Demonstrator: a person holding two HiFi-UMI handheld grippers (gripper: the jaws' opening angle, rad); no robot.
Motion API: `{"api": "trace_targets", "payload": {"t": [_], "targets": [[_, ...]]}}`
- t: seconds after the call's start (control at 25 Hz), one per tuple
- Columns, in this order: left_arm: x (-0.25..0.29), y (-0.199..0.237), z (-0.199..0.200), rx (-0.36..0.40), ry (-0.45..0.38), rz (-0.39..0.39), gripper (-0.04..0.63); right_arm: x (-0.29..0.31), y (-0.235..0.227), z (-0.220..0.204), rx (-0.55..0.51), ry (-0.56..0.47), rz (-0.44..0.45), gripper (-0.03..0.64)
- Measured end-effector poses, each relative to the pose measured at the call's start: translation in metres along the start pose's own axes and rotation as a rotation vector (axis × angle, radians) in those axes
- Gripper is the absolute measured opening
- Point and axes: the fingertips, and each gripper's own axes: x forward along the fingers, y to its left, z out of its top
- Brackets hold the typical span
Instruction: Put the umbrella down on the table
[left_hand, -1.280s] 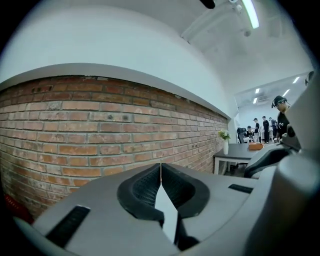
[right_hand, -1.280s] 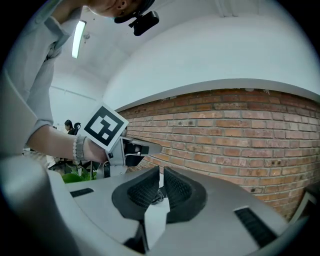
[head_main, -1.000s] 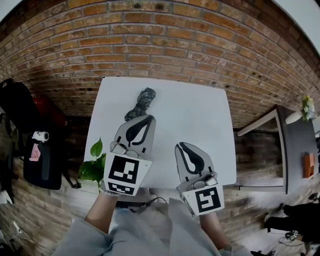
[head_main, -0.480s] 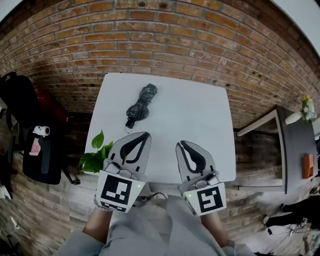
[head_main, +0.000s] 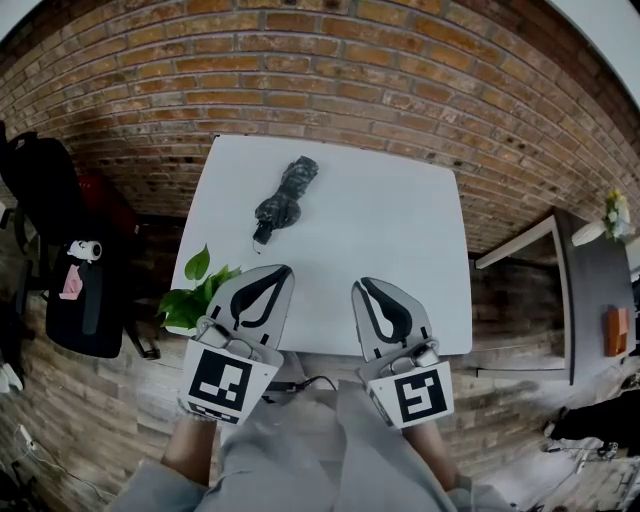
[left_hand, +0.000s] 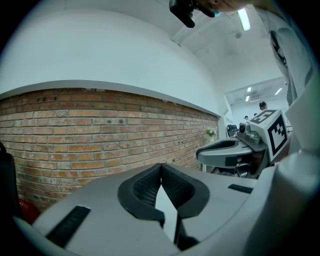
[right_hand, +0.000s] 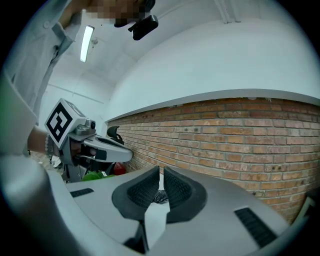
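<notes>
umbrella (head_main: 285, 196): dark grey, mottled | table (head_main: 390, 240): white | wall (head_main: 350, 90): red-brown brick | plant (head_main: 196, 300): green

I see white square table (head_main: 390, 240). Folded dark grey fabric umbrella (head_main: 285, 197) lies flat on its far-left part, slanted, well inside edges.

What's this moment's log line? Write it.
umbrella: flat on table | left gripper: jaws shut, empty | right gripper: jaws shut, empty

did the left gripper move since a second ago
Yes. The left gripper drew back from the dark folded umbrella toward the white table's near edge, jaws shut and empty.
</notes>
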Motion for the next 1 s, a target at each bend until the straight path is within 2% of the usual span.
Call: {"api": "trace_targets", "payload": {"t": [0.32,0.52,0.84,1.0], "targets": [[-0.005,0.003,0.001,-0.017,-0.01,0.022,0.02,-0.003,0.005,0.001,-0.011,0.0,0.011,0.056],[-0.004,0.001,0.001,-0.019,-0.01,0.02,0.02,-0.005,0.003,0.008,0.003,-0.047,-0.004,0.057],[-0.002,-0.001,-0.003,-0.026,-0.003,0.02,0.02,-0.011,0.003,-0.001,-0.011,-0.006,0.004,0.055],[-0.004,0.001,-0.004,-0.04,0.0,0.026,0.02,-0.011,0.003,0.004,-0.002,-0.033,-0.005,0.057]]}}
